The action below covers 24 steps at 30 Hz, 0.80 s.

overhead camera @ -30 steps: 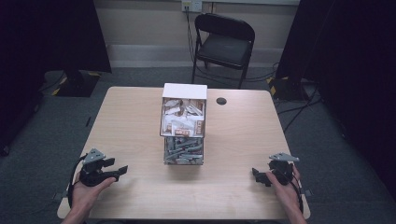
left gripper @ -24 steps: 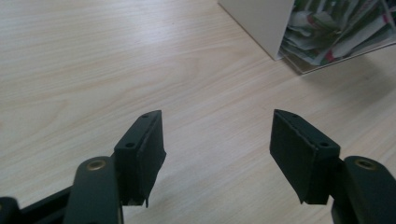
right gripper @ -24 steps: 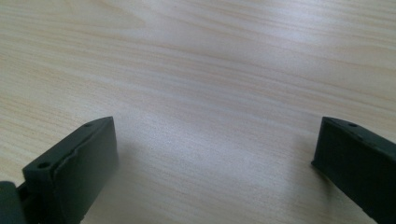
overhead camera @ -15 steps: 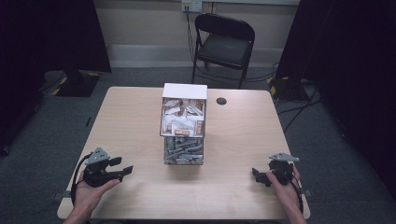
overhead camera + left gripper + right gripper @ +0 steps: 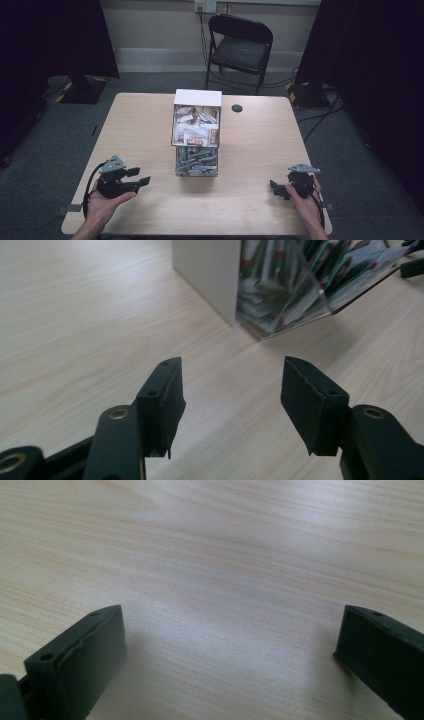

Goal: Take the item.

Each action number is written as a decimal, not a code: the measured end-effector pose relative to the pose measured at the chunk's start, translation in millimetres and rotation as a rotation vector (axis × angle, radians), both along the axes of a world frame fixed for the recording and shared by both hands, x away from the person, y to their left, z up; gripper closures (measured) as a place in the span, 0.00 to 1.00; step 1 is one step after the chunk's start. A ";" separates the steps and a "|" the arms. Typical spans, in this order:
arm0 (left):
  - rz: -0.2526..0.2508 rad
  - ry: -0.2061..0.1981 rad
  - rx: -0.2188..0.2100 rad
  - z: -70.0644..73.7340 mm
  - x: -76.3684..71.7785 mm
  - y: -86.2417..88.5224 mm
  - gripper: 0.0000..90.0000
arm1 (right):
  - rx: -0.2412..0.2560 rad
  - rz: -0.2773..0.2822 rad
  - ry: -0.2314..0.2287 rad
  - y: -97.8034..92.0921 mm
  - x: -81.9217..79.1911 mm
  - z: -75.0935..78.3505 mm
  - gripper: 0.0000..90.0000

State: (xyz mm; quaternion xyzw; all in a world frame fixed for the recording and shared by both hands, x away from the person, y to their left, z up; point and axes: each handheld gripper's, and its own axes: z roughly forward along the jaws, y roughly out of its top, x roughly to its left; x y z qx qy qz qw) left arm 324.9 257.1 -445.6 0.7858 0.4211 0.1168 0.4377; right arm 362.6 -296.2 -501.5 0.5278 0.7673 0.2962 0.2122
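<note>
A black folding chair (image 5: 240, 47) (empty) stands beyond the table (image 5: 140, 125).

Left gripper (image 5: 142, 181) shifted nearer the table's middle, toward the person

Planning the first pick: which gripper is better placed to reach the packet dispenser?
Probably left: the left gripper sits nearer the dispenser, open and aimed at it. The right gripper faces bare table.

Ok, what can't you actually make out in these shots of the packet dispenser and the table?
- Print on the packets: too small in the high view.
- Dispenser box: cut off by the top edge in the left gripper view.
- Small dark disc on the table: too small to identify.
- Right hand-held gripper: small, partly hidden by the hand in the high view.
</note>
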 end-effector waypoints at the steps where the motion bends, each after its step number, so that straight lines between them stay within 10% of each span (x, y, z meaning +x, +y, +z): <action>1: 0.000 0.000 0.000 0.0 0.0 0.0 0.48 | 0.000 0.000 0.000 0.0 0.0 0.0 0.00; 24: -0.105 -0.028 -0.056 24.2 6.6 -40.6 0.65 | 0.000 0.000 0.000 0.0 0.0 0.0 0.00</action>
